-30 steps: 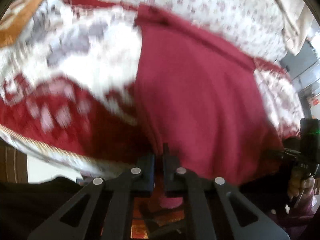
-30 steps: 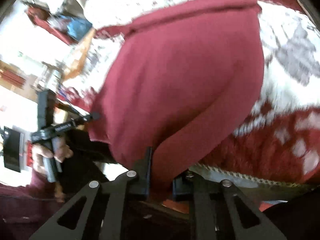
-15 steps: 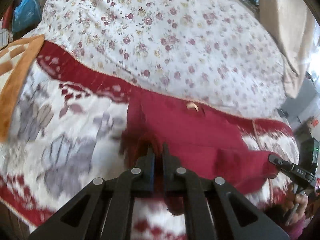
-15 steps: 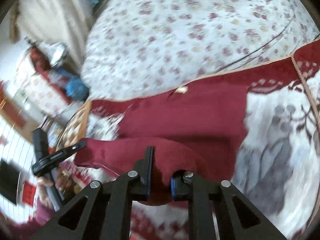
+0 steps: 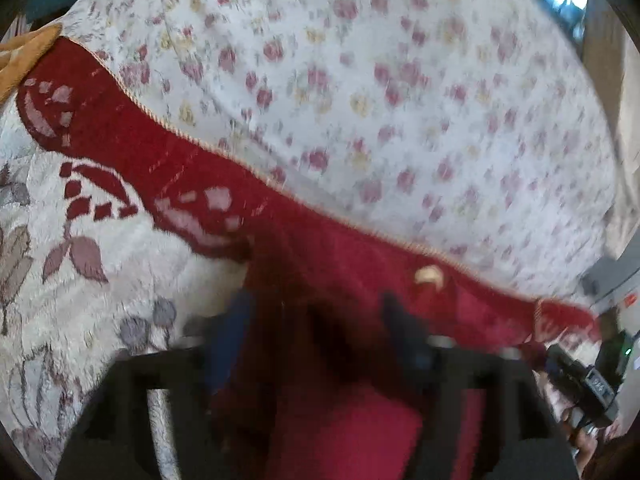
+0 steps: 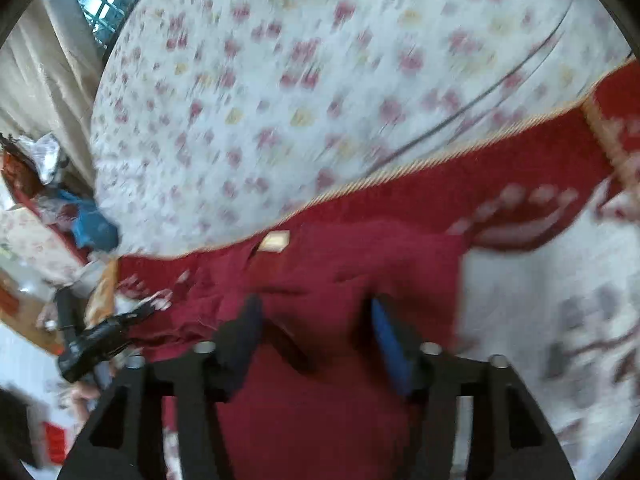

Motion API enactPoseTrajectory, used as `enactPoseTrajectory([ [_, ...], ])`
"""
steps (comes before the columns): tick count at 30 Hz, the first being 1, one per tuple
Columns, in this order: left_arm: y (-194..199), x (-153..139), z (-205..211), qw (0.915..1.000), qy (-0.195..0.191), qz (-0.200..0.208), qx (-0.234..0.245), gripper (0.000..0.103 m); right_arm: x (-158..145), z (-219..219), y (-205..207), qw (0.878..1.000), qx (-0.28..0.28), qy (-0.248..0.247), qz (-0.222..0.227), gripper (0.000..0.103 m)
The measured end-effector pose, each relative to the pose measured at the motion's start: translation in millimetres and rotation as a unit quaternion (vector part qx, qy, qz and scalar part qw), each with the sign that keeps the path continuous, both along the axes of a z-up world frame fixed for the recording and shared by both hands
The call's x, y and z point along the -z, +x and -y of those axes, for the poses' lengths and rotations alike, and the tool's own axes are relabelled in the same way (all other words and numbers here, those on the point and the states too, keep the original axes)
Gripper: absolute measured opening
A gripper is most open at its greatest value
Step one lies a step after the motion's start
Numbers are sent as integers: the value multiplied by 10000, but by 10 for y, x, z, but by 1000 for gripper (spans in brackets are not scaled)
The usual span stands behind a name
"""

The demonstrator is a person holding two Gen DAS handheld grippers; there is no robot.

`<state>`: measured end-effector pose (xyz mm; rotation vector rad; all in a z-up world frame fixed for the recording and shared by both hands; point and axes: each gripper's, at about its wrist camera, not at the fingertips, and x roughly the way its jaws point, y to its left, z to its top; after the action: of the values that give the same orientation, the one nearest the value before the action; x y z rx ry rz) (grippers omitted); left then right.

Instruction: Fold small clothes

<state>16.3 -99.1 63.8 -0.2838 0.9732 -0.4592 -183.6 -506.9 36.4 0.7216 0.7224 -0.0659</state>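
Both tools are opening up right now: the left tool (image 5: 316, 320) and the right tool (image 6: 316, 320) each have their jaws spread apart, with the red garment (image 6: 340, 264) lying between the fingers but not pinched. It's bunched in the lower middle of both frames, on a red and white blanket (image 5: 80, 272), with a small tan label (image 6: 274, 240) showing near its top edge. Behind it, filling the upper part of both views, is a flowery sheet (image 5: 400, 100), all a bit blurry.
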Motion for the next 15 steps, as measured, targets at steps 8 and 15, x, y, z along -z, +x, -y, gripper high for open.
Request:
enactPoseTrajectory([
  [8,-202,-107,73,9964,769,363,10,73,-179,-669,27,9858,-1625,-422,49,66],
  [15,-60,358,178,9865,1631,-140,1,73,396,-269,531,9935,-148,-895,-693,53],
])
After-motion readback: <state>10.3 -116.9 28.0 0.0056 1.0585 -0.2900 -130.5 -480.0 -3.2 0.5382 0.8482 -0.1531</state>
